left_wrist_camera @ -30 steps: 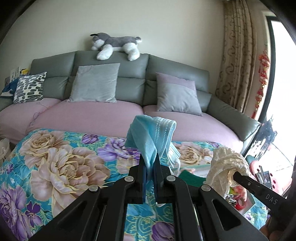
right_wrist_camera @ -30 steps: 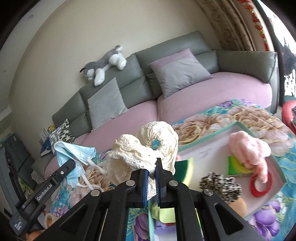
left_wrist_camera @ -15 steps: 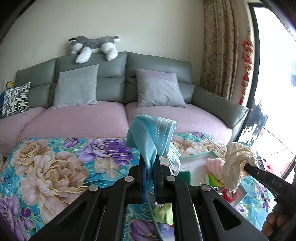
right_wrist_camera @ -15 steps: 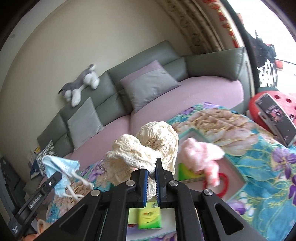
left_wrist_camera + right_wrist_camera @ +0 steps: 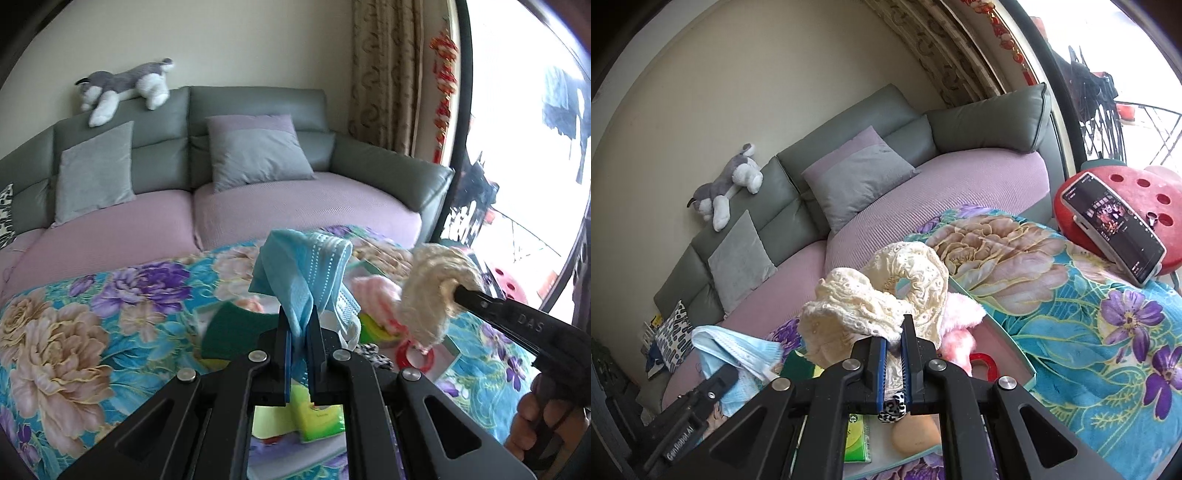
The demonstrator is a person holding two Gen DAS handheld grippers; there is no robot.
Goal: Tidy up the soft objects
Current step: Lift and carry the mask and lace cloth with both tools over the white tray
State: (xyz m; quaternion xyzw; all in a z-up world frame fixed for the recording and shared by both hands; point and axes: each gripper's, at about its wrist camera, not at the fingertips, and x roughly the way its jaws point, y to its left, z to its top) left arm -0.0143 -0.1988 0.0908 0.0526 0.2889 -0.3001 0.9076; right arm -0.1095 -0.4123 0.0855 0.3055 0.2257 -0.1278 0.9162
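Observation:
My left gripper (image 5: 299, 321) is shut on a blue face mask (image 5: 303, 266), which bunches up above the fingertips. My right gripper (image 5: 894, 332) is shut on a cream lace cloth (image 5: 886, 295); from the left wrist view that cloth (image 5: 432, 288) hangs at the tip of the right gripper (image 5: 461, 291). Both hover over a shallow open box (image 5: 1008, 339) on the floral blanket. Inside lie a pink fluffy item (image 5: 376, 291), a red ring (image 5: 413, 356), a green sponge (image 5: 236, 328), a leopard scrunchie (image 5: 894, 404), a green packet (image 5: 317, 421) and a beige puff (image 5: 916, 434). In the right wrist view the mask (image 5: 735, 347) sits at lower left.
A floral blanket (image 5: 74, 332) covers the surface in front of a grey sofa with pink seat covers (image 5: 258, 206), cushions and a plush husky (image 5: 125, 85). A phone (image 5: 1115, 221) leans on a red stool (image 5: 1156, 206) at the right. A hand (image 5: 535, 424) holds the right gripper.
Both grippers have swung to the right across the blanket with their loads, from the blanket's left part to above the open box. Both grips are unchanged.

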